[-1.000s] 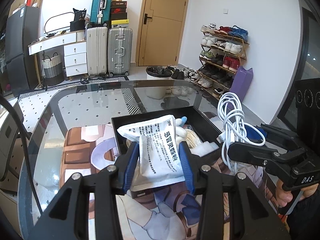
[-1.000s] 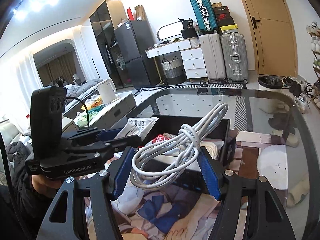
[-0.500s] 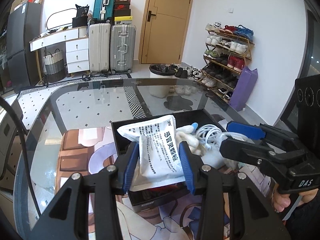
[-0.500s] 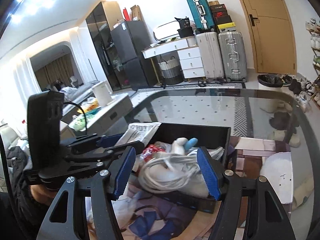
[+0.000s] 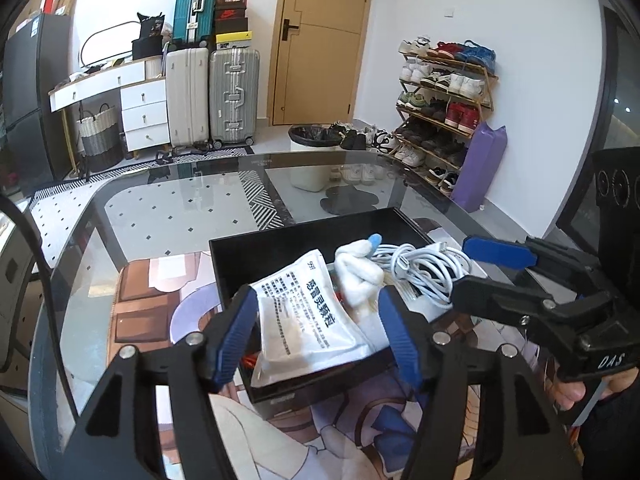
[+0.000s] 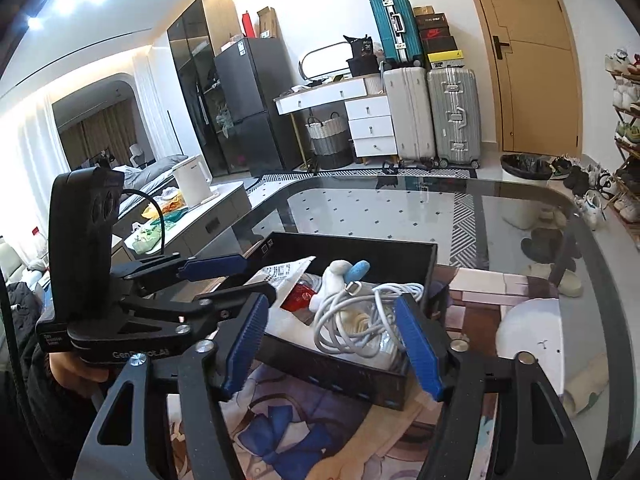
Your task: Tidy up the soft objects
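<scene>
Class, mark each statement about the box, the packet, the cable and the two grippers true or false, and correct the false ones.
1. The white cable lies in the black box. True.
2. The right gripper is shut on the cable. False: it is open, with the cable loose between its fingers.
3. The white packet lies in the box. True.
4. The left gripper grips the packet tightly. False: its fingers stand apart on either side of it.
5. The box stands on bare glass. False: it sits on a printed mat.
</scene>
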